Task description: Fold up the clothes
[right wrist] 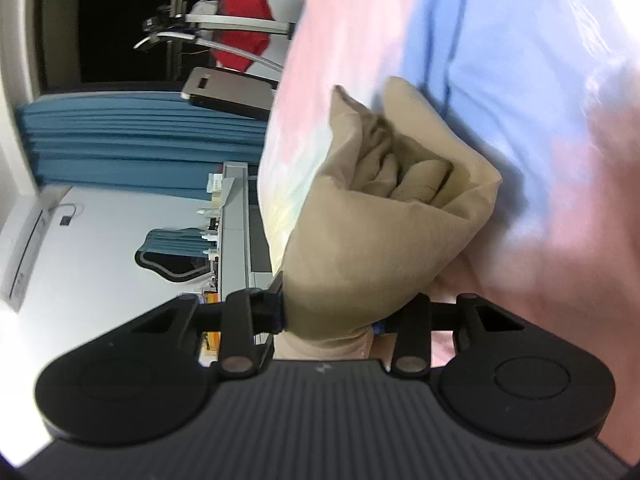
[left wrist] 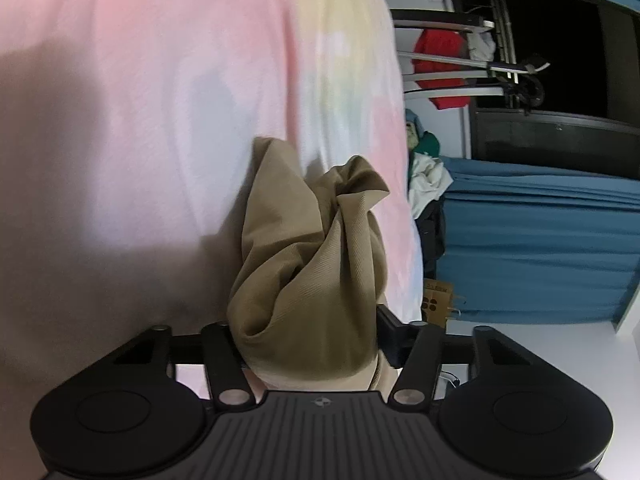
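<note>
A khaki garment (left wrist: 308, 264) is bunched between the jaws of my left gripper (left wrist: 310, 344), which is shut on it. My right gripper (right wrist: 332, 320) is shut on another bunched part of the same khaki garment (right wrist: 380, 220). Both wrist views are rolled sideways. Behind the garment in both views is a pastel tie-dye fabric (left wrist: 160, 100), pink, blue and yellow, close to the cameras; it also fills the right of the right wrist view (right wrist: 520, 80). The fingertips of both grippers are hidden by khaki cloth.
Blue curtains (left wrist: 540, 240) and a dark window (left wrist: 560, 52) are at the right of the left view. A metal rack with a red garment (left wrist: 440, 60) hangs there, and more clothes (left wrist: 424, 176) are piled nearby. The right view shows a white wall (right wrist: 100, 240) and a shelf with small items (right wrist: 216, 208).
</note>
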